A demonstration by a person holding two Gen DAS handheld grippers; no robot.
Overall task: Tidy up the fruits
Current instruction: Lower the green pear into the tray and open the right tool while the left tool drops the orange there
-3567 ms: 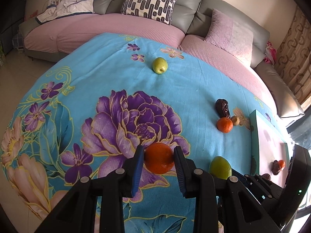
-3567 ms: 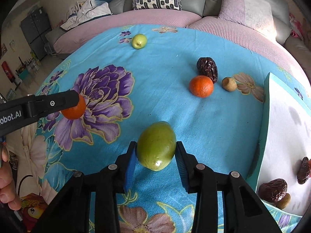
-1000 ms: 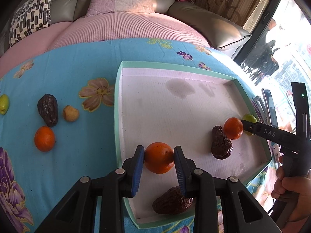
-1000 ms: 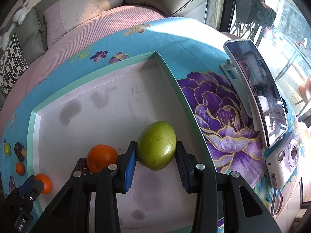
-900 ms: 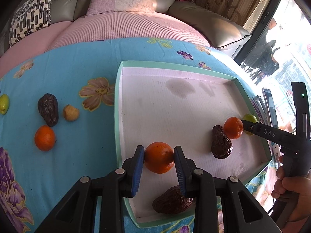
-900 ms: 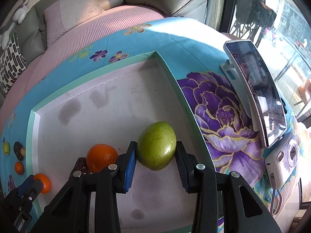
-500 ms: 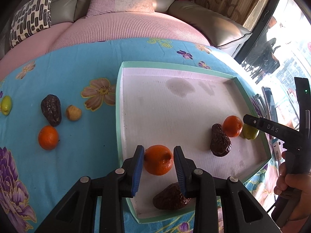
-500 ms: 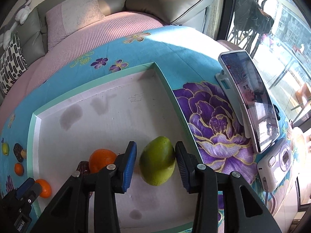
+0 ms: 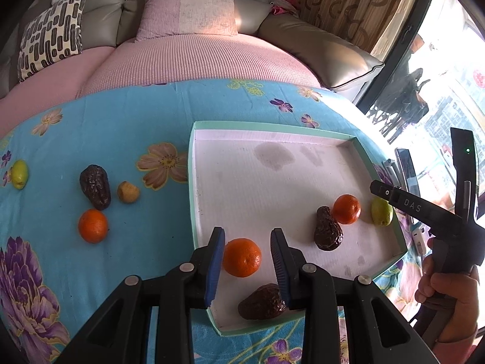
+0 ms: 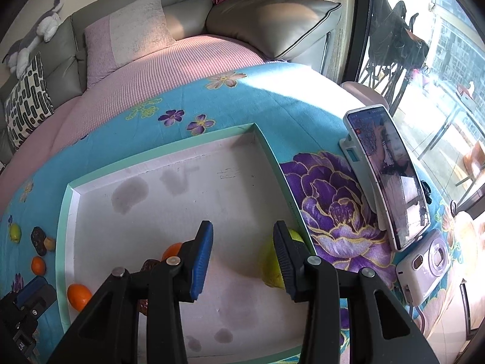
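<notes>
White letters "DAS" read along the black arm of the right gripper (image 9: 377, 188), seen from the left wrist view at the right edge, with a green light lit on its upright part. A hand (image 9: 445, 288) is curled around its handle, low at the right. In its own view the right gripper (image 10: 242, 242) has its blue-padded jaws spread wide and holds nothing; the smooth green oval fruit (image 10: 271, 265) lies on the tray floor against the right wall, half hidden behind the right finger.

The left gripper (image 9: 247, 253) is parted too, jaws standing clear on either side of the round, dimpled orange tangerine (image 9: 241, 257), which sits on the floor of the shallow white tray with a mint-green rim (image 9: 266, 126), near its left wall. A wrinkled dark brown date (image 9: 262, 301) lies at the near edge. Farther right sit a second date (image 9: 327, 229), a second tangerine (image 9: 347, 208) and the green fruit.

Left of the tray, on the turquoise floral cloth (image 9: 121, 121), rest a third tangerine (image 9: 93, 226), another date (image 9: 95, 186), a small tan fruit (image 9: 128, 192) and a small green fruit (image 9: 19, 173).

A smartphone in a white stand (image 10: 389, 176) and a white compact camera (image 10: 424, 267) are right of the tray.
</notes>
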